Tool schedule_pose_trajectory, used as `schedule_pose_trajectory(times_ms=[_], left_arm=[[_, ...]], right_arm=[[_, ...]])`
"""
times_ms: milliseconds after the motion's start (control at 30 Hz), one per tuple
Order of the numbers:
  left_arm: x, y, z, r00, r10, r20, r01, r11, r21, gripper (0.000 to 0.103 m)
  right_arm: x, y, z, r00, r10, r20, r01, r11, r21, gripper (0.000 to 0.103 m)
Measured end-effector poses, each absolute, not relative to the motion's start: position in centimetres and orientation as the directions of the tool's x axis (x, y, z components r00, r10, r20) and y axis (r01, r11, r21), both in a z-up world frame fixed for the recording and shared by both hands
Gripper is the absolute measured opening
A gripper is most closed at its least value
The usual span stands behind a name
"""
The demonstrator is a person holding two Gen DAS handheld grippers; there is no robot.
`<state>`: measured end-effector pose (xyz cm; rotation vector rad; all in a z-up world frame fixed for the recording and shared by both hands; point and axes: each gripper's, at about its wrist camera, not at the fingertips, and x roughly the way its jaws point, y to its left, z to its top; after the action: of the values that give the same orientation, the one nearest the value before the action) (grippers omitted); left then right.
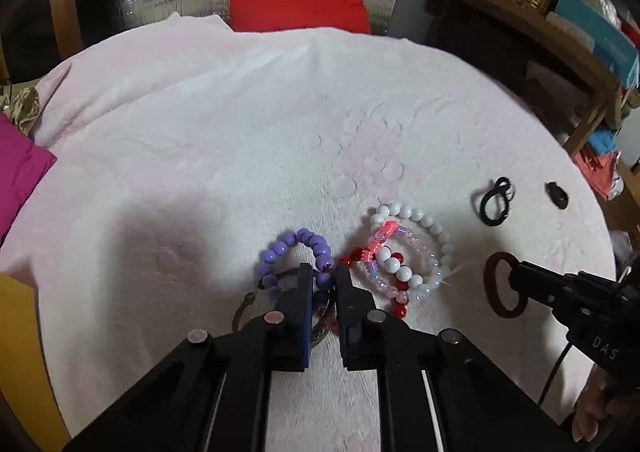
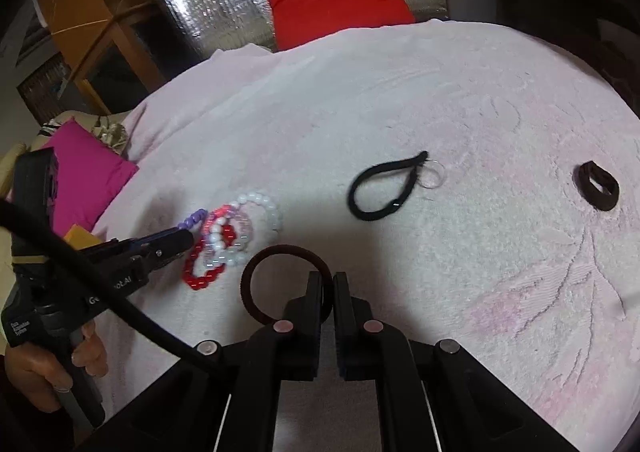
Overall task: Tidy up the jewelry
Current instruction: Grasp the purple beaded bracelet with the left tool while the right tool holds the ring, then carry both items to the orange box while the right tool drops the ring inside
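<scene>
The sorting is underway; the right tool (image 2: 328, 280) is pinching the brown band (image 2: 256, 272) shut, beside the bead pile (image 1: 400, 252) on the towel (image 1: 200, 132); the left tool (image 1: 325, 272) is closed, seemingly on the purple bracelet (image 1: 296, 256); next, each piece needs lifting clear into its own group.

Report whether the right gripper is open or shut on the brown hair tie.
Shut on it. In the right wrist view the right gripper has its two fingers nearly together, pinching the near edge of the brown hair tie above the white towel.
</scene>
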<state>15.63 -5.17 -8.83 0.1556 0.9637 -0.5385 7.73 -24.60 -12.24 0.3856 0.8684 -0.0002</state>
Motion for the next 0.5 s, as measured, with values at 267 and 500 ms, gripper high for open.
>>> schedule_pose_trajectory(times_ms=[267, 500], left_arm=[[12.4, -0.6, -5.7, 0.507, -0.4, -0.764, 0.457, 0.876, -0.155, 0.011], [7.1, 4.1, -2.2, 0.583, -0.362, -0.728, 0.381, 0.912, -0.149, 0.011]], right_arm=[[6.7, -23.4, -9.9, 0.705, 0.205, -0.679, 0.087, 0.925, 0.37, 0.006], [6.8, -19.2, -8.7, 0.696, 0.315, -0.645, -0.001, 0.899, 0.438, 0.006]])
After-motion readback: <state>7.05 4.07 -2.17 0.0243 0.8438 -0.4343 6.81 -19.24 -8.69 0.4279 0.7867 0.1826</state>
